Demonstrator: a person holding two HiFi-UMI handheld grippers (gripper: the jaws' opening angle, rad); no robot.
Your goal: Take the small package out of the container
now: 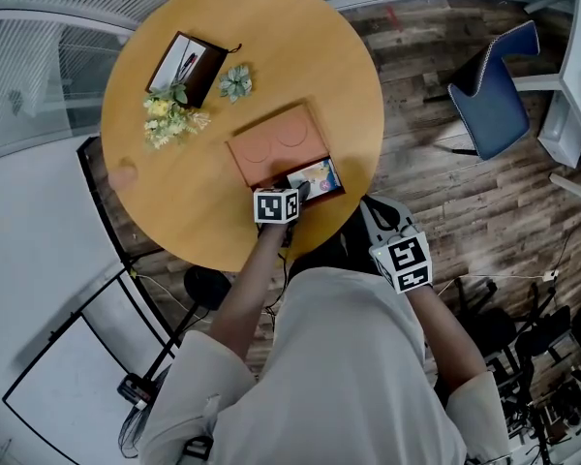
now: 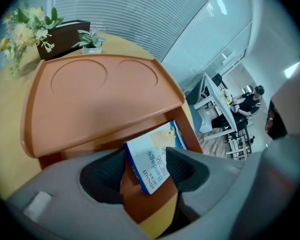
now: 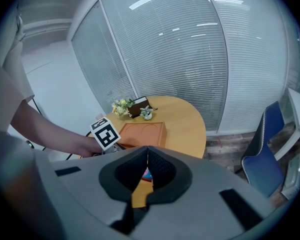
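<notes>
An orange container lies on the round wooden table, its lid slid back so the near end is uncovered. The small package, a white and blue bandage box, lies tilted in that uncovered end. My left gripper reaches down over it. Its jaws stand open wide, with the box's near corner between the pads. My right gripper is shut and empty, held back off the table's near edge; its marker cube shows above my lap.
At the table's far side lie a bunch of flowers, a dark box and a small potted plant. A blue chair stands on the wood floor to the right. A person sits at distant desks.
</notes>
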